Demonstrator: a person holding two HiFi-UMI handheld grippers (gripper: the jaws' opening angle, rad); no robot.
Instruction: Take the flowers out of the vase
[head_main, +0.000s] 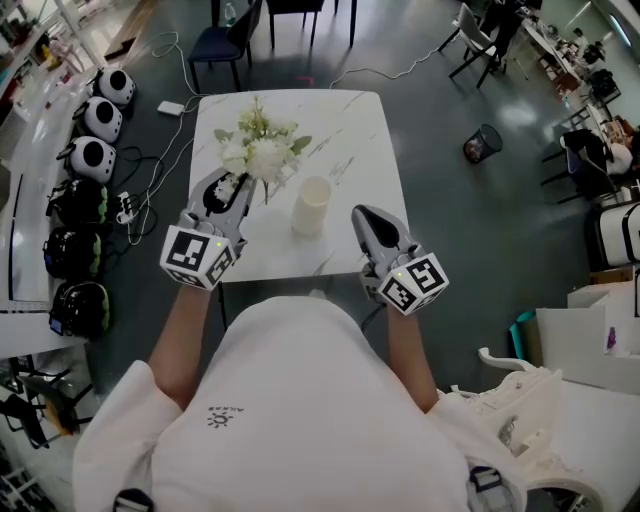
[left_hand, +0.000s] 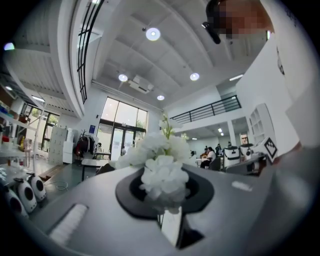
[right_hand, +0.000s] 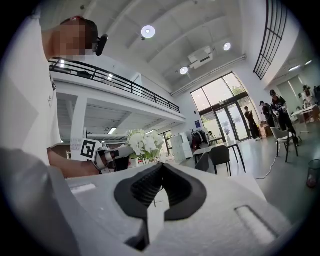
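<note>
A bunch of white flowers (head_main: 258, 150) with green leaves hangs over the left part of the white marble table (head_main: 360, 130), clear of the vase. My left gripper (head_main: 232, 184) is shut on its stems, just left of them. In the left gripper view the blooms (left_hand: 162, 172) fill the space right above the jaws of the left gripper (left_hand: 168, 201). The cream vase (head_main: 312, 205) stands upright near the table's front, between the two grippers. My right gripper (head_main: 361, 213) is right of the vase, shut with nothing in it. The right gripper view shows the right gripper (right_hand: 160, 168), with the flowers (right_hand: 142, 142) and left gripper (right_hand: 111, 156) beyond it.
Dark chairs (head_main: 228, 38) stand at the table's far side. Several round white-and-black headsets (head_main: 92, 140) and cables lie on the floor at the left. A black bin (head_main: 483, 143) stands to the right. The table's front edge is close to the person's body.
</note>
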